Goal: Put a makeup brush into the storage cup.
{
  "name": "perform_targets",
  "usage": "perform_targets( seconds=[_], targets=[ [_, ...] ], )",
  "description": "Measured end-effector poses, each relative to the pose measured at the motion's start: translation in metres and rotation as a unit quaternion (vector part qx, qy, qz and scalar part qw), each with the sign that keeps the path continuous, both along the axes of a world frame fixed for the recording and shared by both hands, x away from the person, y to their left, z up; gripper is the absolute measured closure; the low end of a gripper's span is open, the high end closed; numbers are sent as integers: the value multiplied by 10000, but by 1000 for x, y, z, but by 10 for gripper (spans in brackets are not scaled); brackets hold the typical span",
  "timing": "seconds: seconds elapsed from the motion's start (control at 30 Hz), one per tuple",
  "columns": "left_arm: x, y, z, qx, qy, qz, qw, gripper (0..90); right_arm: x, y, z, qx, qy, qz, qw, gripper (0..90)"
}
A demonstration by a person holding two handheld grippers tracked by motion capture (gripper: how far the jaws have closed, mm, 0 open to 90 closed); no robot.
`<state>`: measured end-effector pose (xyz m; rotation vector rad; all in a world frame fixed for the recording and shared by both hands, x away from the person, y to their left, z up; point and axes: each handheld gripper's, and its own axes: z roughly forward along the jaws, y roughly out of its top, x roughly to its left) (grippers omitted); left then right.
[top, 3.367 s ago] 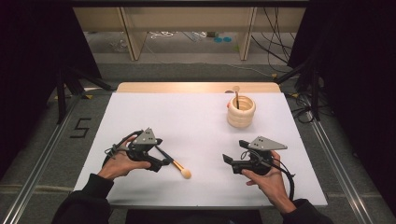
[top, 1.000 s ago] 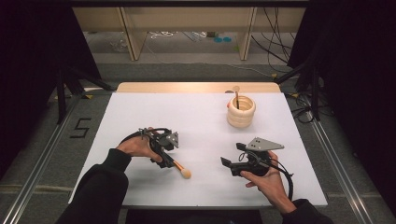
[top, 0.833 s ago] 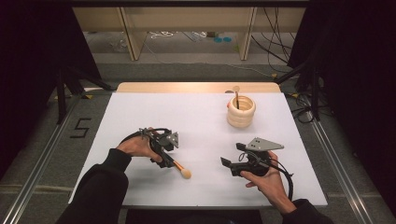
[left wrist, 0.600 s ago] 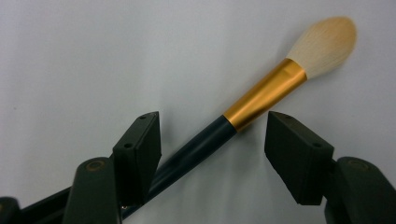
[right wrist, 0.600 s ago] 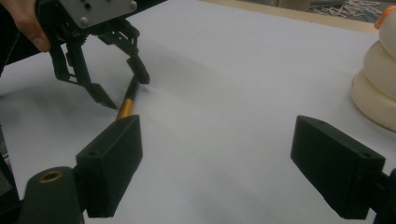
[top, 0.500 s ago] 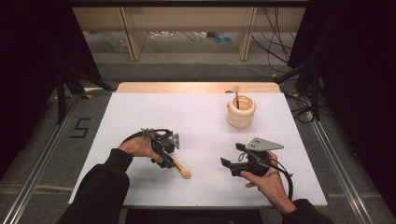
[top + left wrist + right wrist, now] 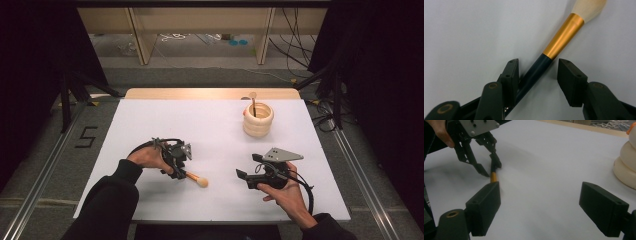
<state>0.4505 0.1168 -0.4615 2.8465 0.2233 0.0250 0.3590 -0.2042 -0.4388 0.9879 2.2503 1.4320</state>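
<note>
A makeup brush (image 7: 194, 178) with a dark handle, gold ferrule and cream bristles lies on the white table sheet (image 7: 210, 130). My left gripper (image 7: 176, 172) points down over its handle. In the left gripper view the handle (image 7: 534, 73) runs between the jaws of the left gripper (image 7: 537, 66), which have just been closing. One pad touches it and the other stands off by a gap. My right gripper (image 7: 243, 177) rests low at the front right, its jaws wide apart with nothing between them (image 7: 541, 202). From the right gripper view the left gripper (image 7: 490, 168) straddles the brush (image 7: 493, 177).
A cream ringed holder (image 7: 258, 120) stands at the back right with a thin brush (image 7: 253, 100) upright in it; its side shows in the right gripper view (image 7: 626, 170). A wooden strip (image 7: 210, 93) runs along the table's far edge.
Since the earliest frame my left hand has shifted right and turned down over the brush handle. Over the last second both hands stay put and the brush has not moved.
</note>
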Motion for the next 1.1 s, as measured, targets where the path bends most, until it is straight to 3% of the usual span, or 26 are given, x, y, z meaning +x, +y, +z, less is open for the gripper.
perform_targets(
  seconds=[0.53, 0.8, 1.1],
  targets=[
    [-2, 0, 3, 270, 108, 175, 9994, 725, 0, 0, 0, -3, 8, 20, 10000, 185],
    [-3, -3, 3, 537, 151, 265, 9981, 760, -1, 0, 1, -63, 107, 10, 9999, 186],
    [-4, -7, 4, 644, 137, 370, 9971, 778, -1, -1, 1, -84, 74, 44, 9999, 187]
  ],
)
